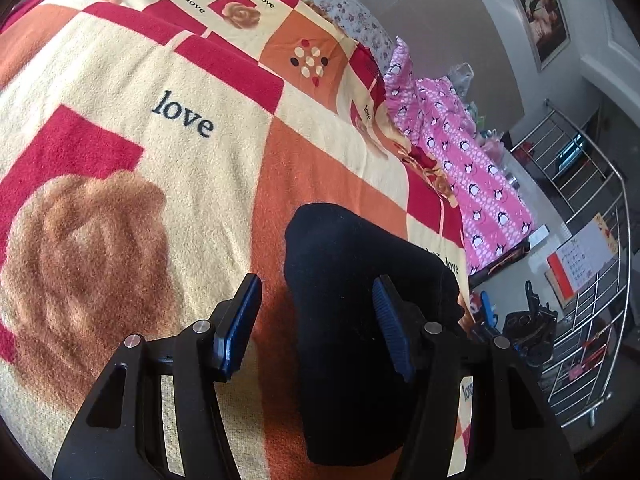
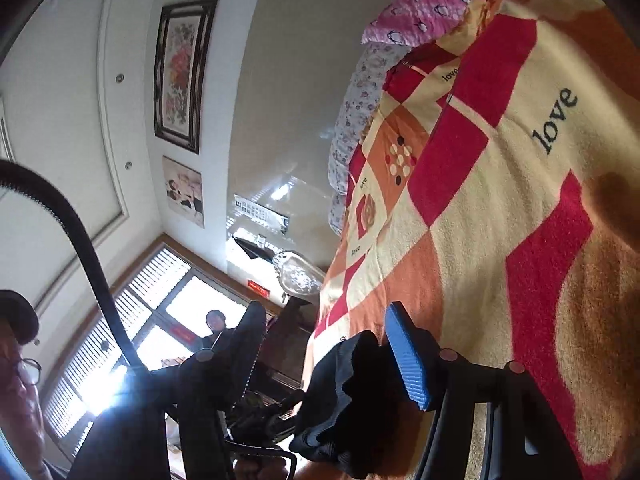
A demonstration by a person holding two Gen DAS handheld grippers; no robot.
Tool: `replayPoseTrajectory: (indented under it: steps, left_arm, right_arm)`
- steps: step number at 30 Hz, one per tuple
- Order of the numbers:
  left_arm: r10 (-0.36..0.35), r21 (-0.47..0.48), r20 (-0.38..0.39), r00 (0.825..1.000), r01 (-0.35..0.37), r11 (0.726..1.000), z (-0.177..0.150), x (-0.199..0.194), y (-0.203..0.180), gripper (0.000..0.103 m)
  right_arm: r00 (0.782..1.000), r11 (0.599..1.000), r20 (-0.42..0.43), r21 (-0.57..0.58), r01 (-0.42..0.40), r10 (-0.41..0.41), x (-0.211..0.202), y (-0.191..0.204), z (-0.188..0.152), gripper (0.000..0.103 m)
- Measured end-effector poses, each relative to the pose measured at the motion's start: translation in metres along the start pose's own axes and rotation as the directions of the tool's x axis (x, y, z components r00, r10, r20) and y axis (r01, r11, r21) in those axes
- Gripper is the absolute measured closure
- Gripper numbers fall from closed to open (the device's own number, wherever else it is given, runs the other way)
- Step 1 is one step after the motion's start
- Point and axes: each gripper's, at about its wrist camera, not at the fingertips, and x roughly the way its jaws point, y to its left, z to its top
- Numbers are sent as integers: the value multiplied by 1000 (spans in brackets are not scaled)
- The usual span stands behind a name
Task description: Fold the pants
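The black pants lie folded in a narrow bundle on the red, cream and orange "love" blanket. My left gripper is open just above them, its right blue pad over the cloth and its left pad over the blanket. In the right wrist view the pants' gathered waistband lies bunched between the jaws of my right gripper, which is open and tilted on its side at the bed's edge. The other gripper shows past the pants.
A pink penguin-print garment lies at the far bed edge, beside a floral pillow. A steel railing stands to the right. A person with glasses and another by the window are near. Framed pictures hang on the wall.
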Motion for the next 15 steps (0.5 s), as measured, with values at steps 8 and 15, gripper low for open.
replayPoseTrajectory:
  steps: [8,15]
  left_arm:
    - [-2,-4,8,1000,2,1000,0,0,1,46]
    - [14,0,29,999,-14,1000,0,-5,2,46]
  right_arm:
    - [995,993,26,64,-95,93,-7,-10,6,36]
    - [1000,998,-26,-67,4,-6,8,10,0,36]
